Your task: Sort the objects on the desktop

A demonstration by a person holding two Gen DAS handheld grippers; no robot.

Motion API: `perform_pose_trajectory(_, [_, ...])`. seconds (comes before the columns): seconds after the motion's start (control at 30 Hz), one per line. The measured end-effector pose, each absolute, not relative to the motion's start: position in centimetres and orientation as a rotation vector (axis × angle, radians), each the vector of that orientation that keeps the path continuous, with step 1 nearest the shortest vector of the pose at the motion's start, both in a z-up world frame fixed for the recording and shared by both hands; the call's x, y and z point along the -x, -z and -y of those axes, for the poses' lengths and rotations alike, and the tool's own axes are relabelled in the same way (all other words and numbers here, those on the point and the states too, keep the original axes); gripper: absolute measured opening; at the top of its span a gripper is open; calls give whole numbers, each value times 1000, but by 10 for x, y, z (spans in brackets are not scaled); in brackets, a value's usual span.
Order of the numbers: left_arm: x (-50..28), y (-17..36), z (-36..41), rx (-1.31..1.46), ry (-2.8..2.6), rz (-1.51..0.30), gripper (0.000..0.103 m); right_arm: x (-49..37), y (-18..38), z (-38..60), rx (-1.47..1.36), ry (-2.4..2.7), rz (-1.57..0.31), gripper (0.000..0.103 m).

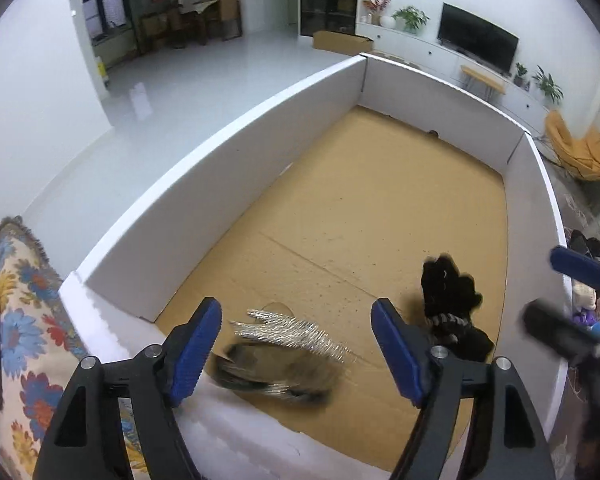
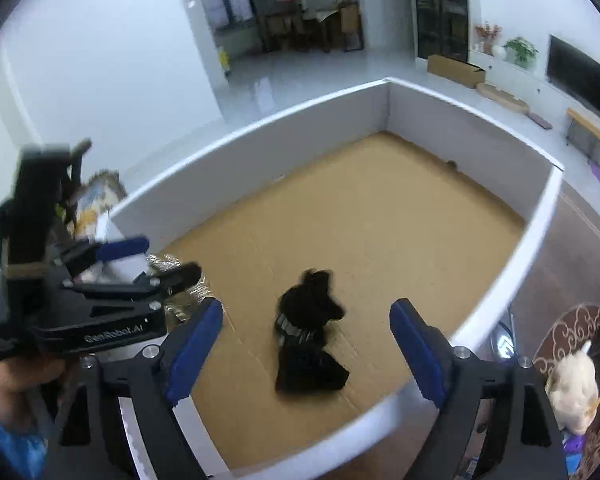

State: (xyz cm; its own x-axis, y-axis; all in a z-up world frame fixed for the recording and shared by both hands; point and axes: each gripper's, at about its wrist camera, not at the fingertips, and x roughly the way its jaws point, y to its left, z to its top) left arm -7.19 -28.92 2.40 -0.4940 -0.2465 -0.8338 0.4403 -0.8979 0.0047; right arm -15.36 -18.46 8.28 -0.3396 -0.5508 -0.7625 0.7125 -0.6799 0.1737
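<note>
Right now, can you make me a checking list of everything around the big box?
Surface: cardboard floor inside a white-walled box.
Job's things: black glove and a silver shiny thing lie on the floor, apart; the shiny thing is blurred, with something dark under it.
Clutter: cream stuffed toy outside the box; flowered cloth beside it.
Grippers: left gripper open, empty; right gripper open, empty, above the glove.
Cables: nothing seen.
Surroundings: television, potted plants, yellow chair, pale floor.
</note>
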Motion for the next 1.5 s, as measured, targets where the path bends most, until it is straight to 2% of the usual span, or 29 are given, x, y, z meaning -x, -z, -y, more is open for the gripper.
perform_pose_trajectory(0.1, [56, -43, 258, -1191, 2511, -302, 76, 148, -100, 145, -994, 2142, -148, 87])
perform_pose_trajectory(0.2, [46, -69, 197, -1148, 2721, -294, 77, 130, -112, 84, -878, 2268, -99, 100])
perform_pose_trajectory(0.27, [24, -77, 143, -1183, 2901, -297, 84, 114, -107, 34, -822, 2371, -104, 103])
perform_pose_trajectory(0.33, [15, -74, 100, -1216, 3013, -289, 103, 100, -90, -17, -834, 2480, -163, 103])
perform_pose_trajectory(0.5, [23, -16, 2, -1462, 3071, -228, 103, 86, -21, -124, -1145, 2593, -290, 103])
perform_pose_trajectory(0.6, [42, 24, -36, -1563, 3019, -142, 103, 83, 8, -170, -1305, 2617, -265, 103])
perform_pose_trajectory(0.73, [63, 52, -60, -1598, 2968, 11, 103, 79, 21, -197, -1377, 2642, -195, 103])
perform_pose_trajectory(0.97, [80, 57, -60, -1524, 2941, 155, 103, 70, 25, -187, -1363, 2685, -163, 103])
perform_pose_trajectory(1.5, [93, 55, -58, -1516, 2953, 168, 103, 70, 26, -188, -1372, 2673, -137, 103])
